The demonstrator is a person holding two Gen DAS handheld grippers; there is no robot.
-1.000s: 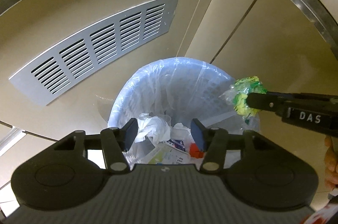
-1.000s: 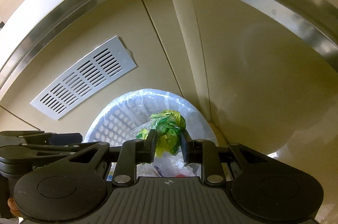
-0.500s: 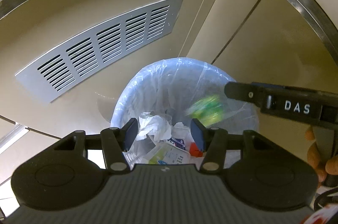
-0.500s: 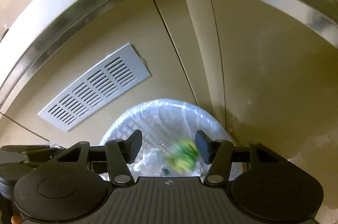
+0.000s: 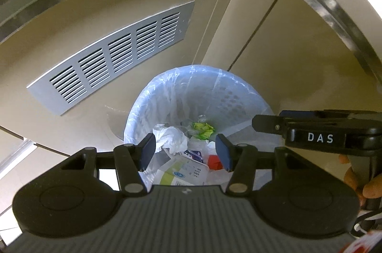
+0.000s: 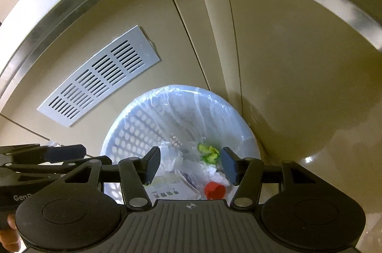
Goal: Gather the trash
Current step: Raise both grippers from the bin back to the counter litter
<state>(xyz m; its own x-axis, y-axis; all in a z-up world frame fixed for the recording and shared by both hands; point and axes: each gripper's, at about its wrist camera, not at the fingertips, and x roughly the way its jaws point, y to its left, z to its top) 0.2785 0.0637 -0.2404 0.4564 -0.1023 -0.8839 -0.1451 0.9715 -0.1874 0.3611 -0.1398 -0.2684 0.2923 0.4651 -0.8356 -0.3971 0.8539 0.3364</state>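
Right wrist view: right gripper (image 6: 189, 164) fingers spread, holding nothing; green wrapper (image 6: 209, 155) lies between them in the lined bin (image 6: 133, 133); left gripper (image 5: 185, 151) fingers likewise spread.

Bin (image 5: 152, 100) near rim hidden behind gripper body; carton (image 5: 181, 171) print unreadable (too small).

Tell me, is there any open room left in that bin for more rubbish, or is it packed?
The bin has room up top: its far lined wall is bare above the pile. The bottom is crowded: the green wrapper, white plastic, a printed carton and a red cap overlap. The floor between the bin and the vent grille is also bare.
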